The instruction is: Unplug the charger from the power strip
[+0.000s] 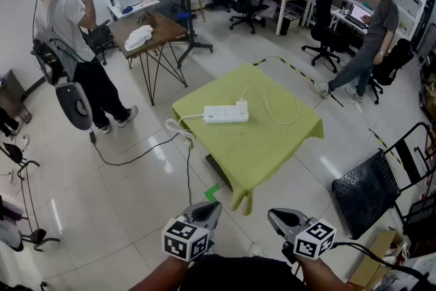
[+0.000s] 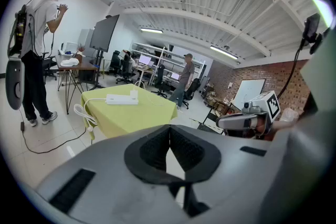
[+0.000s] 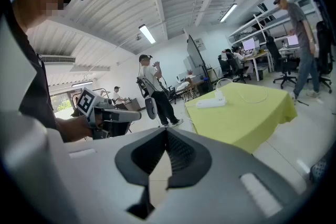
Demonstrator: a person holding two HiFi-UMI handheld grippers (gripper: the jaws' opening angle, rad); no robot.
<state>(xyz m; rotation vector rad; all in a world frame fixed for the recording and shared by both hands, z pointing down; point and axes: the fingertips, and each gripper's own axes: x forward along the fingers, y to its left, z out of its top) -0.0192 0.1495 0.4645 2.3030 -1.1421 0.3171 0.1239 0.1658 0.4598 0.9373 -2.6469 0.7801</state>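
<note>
Both claws are held low and close to the wearer's body at the bottom edge of the head view, side by side, each tipped slightly downward and aimed at the tabletop (image 1: 272, 146) draped in a yellow-green cloth. The left claw (image 1: 210, 206) is clenched on nothing, its dark pads meeting at the tip in the left gripper view. The right claw (image 1: 276, 217) is likewise clenched and empty, its pads pressed together in the right gripper view. Bare forearms run up from the frame's lower edge to the marker cubes.

The white power strip (image 1: 225, 114) lies flat near the middle of the cloth, well apart from both claws. The charger (image 1: 241, 104) sits plugged in at the strip's right end, its thin white cable (image 1: 276, 120) looping across the cloth to the right. The strip's own cord (image 1: 178, 127) hangs in a coil off the tabletop's left edge and trails over the tiled floor.

A person wearing head gear (image 1: 68, 31) stands at the far left beside a wooden desk; another person (image 1: 371, 37) walks past office chairs at the right.
</note>
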